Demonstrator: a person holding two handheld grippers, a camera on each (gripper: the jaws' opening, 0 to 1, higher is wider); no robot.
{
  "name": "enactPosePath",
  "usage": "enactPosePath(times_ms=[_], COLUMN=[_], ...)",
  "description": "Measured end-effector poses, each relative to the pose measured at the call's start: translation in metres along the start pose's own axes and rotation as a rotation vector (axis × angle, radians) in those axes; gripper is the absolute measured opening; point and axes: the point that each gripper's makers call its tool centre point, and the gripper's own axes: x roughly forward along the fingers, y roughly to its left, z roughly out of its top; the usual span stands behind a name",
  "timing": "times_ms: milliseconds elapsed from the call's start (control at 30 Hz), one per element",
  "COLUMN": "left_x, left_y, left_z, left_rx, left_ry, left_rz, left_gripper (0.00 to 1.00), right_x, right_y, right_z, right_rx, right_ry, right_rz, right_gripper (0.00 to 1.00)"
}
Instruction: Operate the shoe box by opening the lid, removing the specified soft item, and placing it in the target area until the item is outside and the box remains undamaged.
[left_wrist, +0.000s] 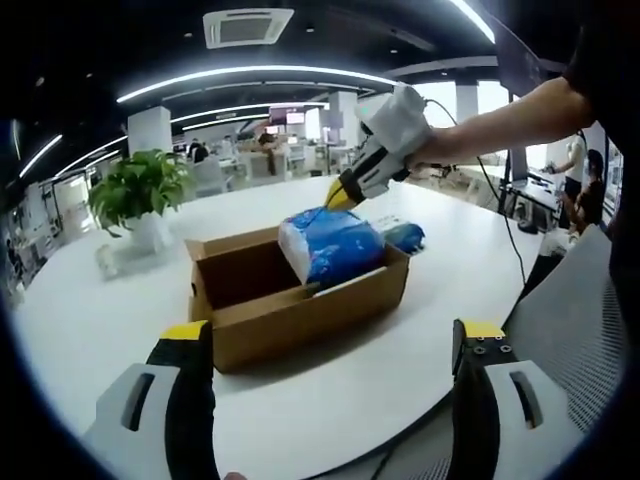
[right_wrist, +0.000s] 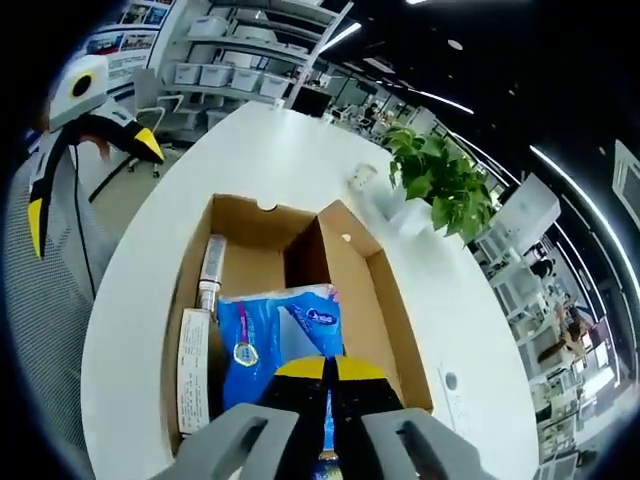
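An open cardboard shoe box (left_wrist: 300, 300) sits on a round white table (left_wrist: 120, 320), near a potted plant (left_wrist: 140, 190). The right gripper (right_wrist: 326, 368), jaws closed, pinches a blue soft pack (left_wrist: 330, 245) that rises partly out of the box. The left gripper (left_wrist: 330, 350) hovers in front of the box, jaws spread wide and holding nothing.

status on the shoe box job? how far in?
Done: cardboard box is open. In hand: right tool is shut on the blue soft pack, which is tilted up but still in the box. Left: lift it clear and set it on the white table. Left tool is open.
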Motion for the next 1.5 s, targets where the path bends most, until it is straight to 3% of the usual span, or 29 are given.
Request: enactPosePath(times_ms=[500, 1500], left_x=[0.000, 0.000], left_y=[-0.002, -0.006], left_z=[-0.001, -0.002], left_rx=[0.012, 0.016], left_ry=[0.002, 0.009], left_rz=[-0.003, -0.021], left_gripper=[0.99, 0.99], right_x=[-0.029, -0.095], right_y=[-0.010, -0.038], right_z=[0.028, 0.042], right_rx=[-0.035, -0.083], right_ry=[-0.052, -0.112], right_rz=[-0.029, -0.093], right_gripper=[0.00, 0.00])
